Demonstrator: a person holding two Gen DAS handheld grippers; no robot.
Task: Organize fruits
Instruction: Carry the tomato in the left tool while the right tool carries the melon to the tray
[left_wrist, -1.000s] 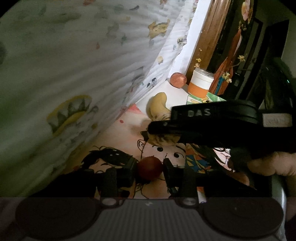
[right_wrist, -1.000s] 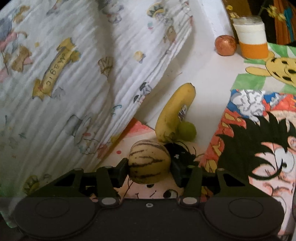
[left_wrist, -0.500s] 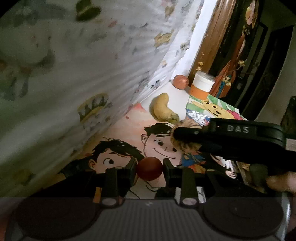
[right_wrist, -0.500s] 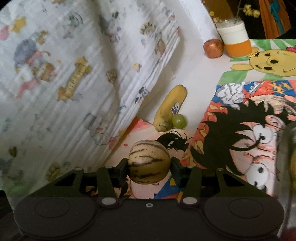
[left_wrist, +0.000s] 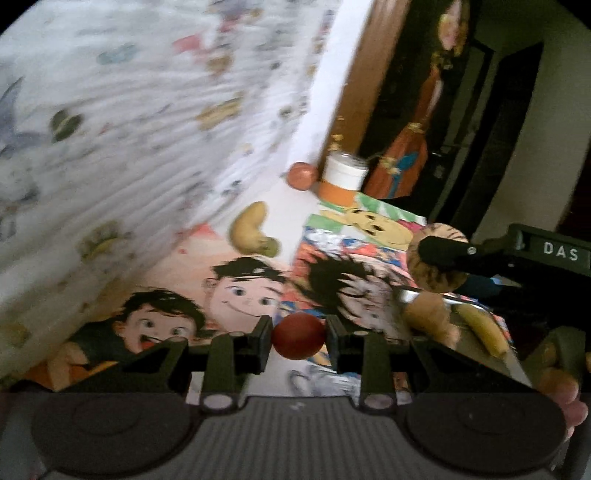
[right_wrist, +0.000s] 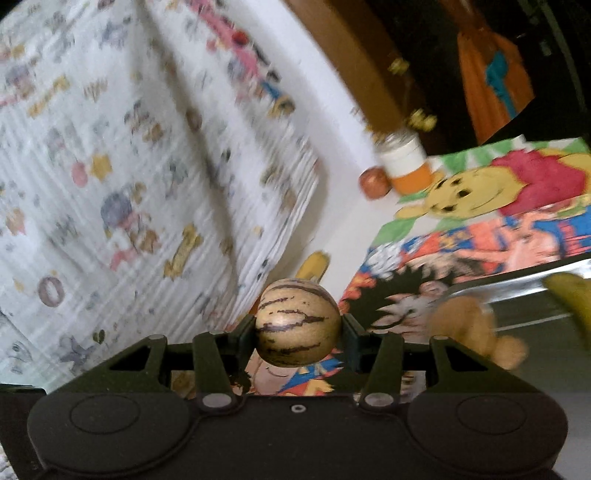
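Now, with your left claw (left_wrist: 298, 341) clamped on the small red fruit (left_wrist: 298, 340) and your right claw (right_wrist: 298, 330) gripping the striped melon (right_wrist: 297, 324), carry both over the metal tray (right_wrist: 546, 295), lower gently beside the banana (right_wrist: 572, 295), then release.

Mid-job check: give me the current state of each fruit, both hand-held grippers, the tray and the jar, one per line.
Left hand-held gripper: shut on the red fruit.
Right hand-held gripper: shut on the striped fruit.
Banana: lying loose on the table, a green fruit against it.
Reddish fruit: resting beside the jar.
Jar: upright, lid on.
Metal tray: already holds a banana and a tan fruit.
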